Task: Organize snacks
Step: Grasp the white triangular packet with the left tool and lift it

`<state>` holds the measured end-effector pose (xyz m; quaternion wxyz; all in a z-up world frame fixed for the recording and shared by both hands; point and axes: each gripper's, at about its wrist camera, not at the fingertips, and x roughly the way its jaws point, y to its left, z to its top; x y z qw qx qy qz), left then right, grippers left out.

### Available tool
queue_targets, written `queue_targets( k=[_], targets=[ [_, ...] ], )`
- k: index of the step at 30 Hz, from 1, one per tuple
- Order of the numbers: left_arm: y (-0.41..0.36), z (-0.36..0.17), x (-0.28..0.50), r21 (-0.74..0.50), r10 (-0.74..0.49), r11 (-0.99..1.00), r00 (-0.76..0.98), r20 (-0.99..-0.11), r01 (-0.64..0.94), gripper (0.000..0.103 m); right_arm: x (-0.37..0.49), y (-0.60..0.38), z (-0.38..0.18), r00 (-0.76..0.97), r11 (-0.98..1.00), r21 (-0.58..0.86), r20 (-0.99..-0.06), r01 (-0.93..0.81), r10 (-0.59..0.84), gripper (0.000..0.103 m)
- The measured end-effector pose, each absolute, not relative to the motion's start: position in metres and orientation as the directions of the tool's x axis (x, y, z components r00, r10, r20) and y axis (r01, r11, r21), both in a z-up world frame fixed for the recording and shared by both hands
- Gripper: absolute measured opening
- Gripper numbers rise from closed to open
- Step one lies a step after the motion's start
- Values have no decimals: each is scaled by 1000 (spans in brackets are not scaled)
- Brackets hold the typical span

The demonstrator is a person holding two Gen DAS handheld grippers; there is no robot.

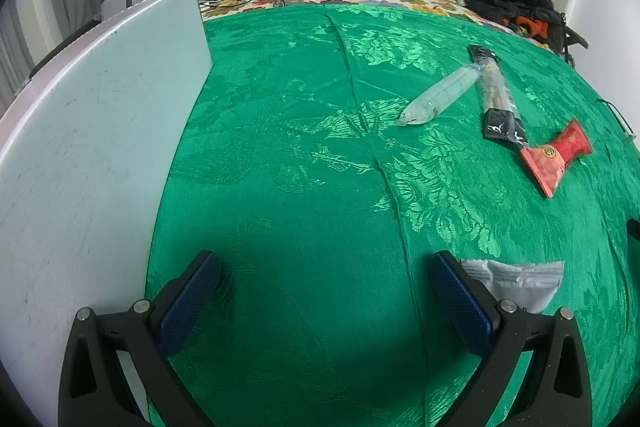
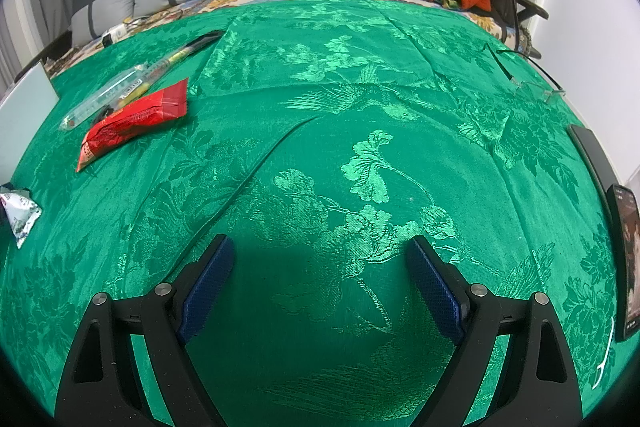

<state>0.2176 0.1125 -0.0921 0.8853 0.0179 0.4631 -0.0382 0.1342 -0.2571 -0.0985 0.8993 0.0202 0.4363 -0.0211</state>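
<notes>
Both tools hang over a bed covered by a green patterned cloth (image 1: 304, 155). The left tool (image 1: 326, 267) has its fingers spread wide with only cloth between them; the right tool (image 2: 320, 251) is equally wide apart and grips nothing. The snacks lie scattered on the cloth. A silver packet (image 1: 516, 281) sits just beside the left tool's right finger, partly hidden behind it. Farther off, a clear tube-shaped pack (image 1: 438, 97) and a long black-ended stick pack (image 1: 496, 93) touch at their far ends, and a red wrapper (image 1: 556, 155) lies near the stick pack's near end. A white board (image 1: 92, 131) runs along the cloth's left edge. Along the right edge sit what seems to be a pair of glasses (image 2: 532, 83) and a phone (image 2: 626, 259). The broad middle of the cloth lies open between these edges.
</notes>
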Motion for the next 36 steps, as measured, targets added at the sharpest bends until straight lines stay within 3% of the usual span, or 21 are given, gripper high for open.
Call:
queue_targets(
  k=[2, 4, 7, 11, 13, 15, 18, 20, 22, 27, 32, 36],
  targets=[
    [114, -87, 224, -19, -56, 997, 509, -859, 78, 100, 134, -256, -99, 618, 998, 18, -786, 56, -21, 91],
    [123, -68, 225, -103, -113, 993, 524, -844, 49, 80, 134, -257, -98, 619, 998, 17, -785, 56, -21, 91],
    [136, -30, 221, -210, -178, 978, 581, -794, 11, 80, 134, -257, -98, 618, 998, 18, -786, 56, -20, 91],
    [119, -5, 200, -312, -337, 939, 566, -753, 145, 80, 134, -257, -99, 619, 998, 18, -785, 56, -21, 91],
    [93, -9, 185, -278, -363, 931, 539, -760, 236, 80, 135, -257, -98, 619, 998, 18, -785, 56, -21, 91],
    [65, -25, 175, -185, -309, 943, 518, -798, 278, 80, 135, -256, -99, 619, 998, 18, -785, 56, -20, 91],
    [48, -55, 176, -133, -235, 963, 490, -839, 234, 79, 135, -257, -99, 619, 998, 19, -785, 56, -20, 91],
    [48, -70, 177, -127, -195, 977, 496, -846, 169, 60, 135, -256, -99, 619, 998, 19, -785, 56, -20, 91],
    [48, -71, 171, -89, -153, 986, 553, -819, 141, 27, 135, -257, -99, 619, 998, 18, -785, 56, -20, 91],
    [44, -71, 158, -100, -204, 973, 582, -787, 207, 21, 135, -257, -99, 619, 998, 19, -785, 56, -20, 91],
    [60, -68, 143, -159, -240, 969, 591, -770, 186, 21, 134, -255, -99, 619, 998, 20, -785, 55, -19, 92],
    [61, -65, 124, -140, -257, 962, 598, -759, 236, 20, 134, -254, -100, 618, 998, 19, -786, 52, -17, 92]
  ],
)
